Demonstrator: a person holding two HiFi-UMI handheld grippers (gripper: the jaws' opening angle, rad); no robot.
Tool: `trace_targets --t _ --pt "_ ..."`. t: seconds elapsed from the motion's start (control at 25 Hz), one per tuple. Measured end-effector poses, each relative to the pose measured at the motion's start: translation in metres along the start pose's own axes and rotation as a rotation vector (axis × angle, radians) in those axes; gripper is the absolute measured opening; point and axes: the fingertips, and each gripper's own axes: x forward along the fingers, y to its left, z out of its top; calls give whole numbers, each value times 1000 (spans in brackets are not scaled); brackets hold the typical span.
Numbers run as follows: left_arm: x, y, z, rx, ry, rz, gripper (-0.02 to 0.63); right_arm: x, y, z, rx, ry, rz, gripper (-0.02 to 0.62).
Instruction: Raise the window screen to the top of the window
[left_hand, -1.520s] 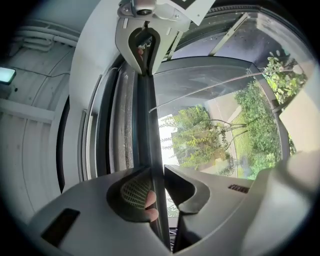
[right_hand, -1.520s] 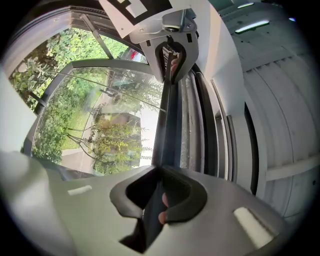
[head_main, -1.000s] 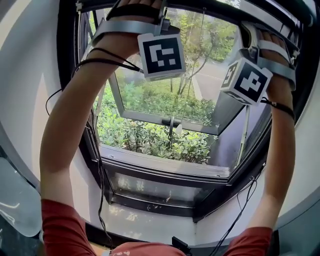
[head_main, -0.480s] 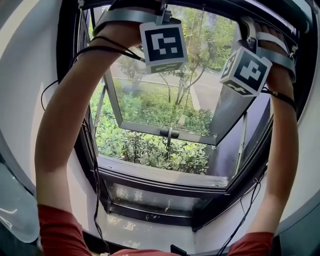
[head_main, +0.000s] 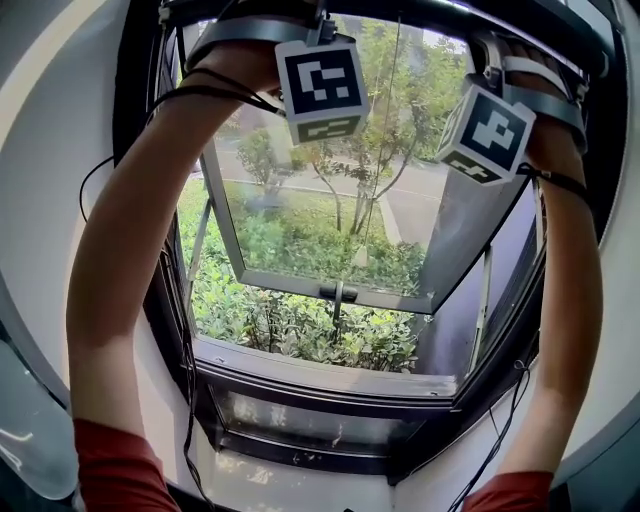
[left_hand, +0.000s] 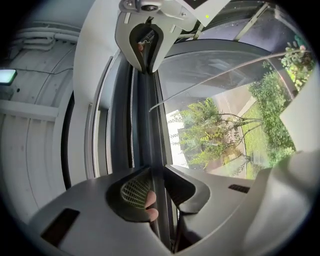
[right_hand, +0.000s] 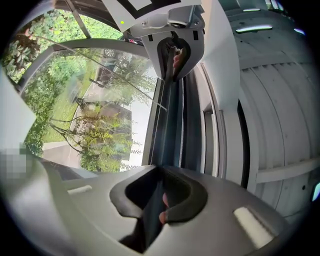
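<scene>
Since the left claw (left_hand: 156, 196) and right claw (right_hand: 161, 202) are each clenched on the window screen's dark bar (left_hand: 146, 125), high near the window's top frame (head_main: 440, 12), lift both ends evenly. A tilted bar would likely bind before seating.

We count two grippers, left gripper (left_hand: 159, 186) and right gripper (right_hand: 159, 194); two arms, left arm (head_main: 128, 235) and right arm (head_main: 566, 300); one window screen rail (left_hand: 149, 125); one open sash (head_main: 280, 278).
</scene>
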Motion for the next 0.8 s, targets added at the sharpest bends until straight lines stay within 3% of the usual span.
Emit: trace_targets --t 0.24,0.8 --pt "10 12 0 -15 1 25 89 10 -14 -4 3 3 -44 44" --pt "19 18 1 -37 4 46 89 18 -17 -4 16 -21 -60 48"
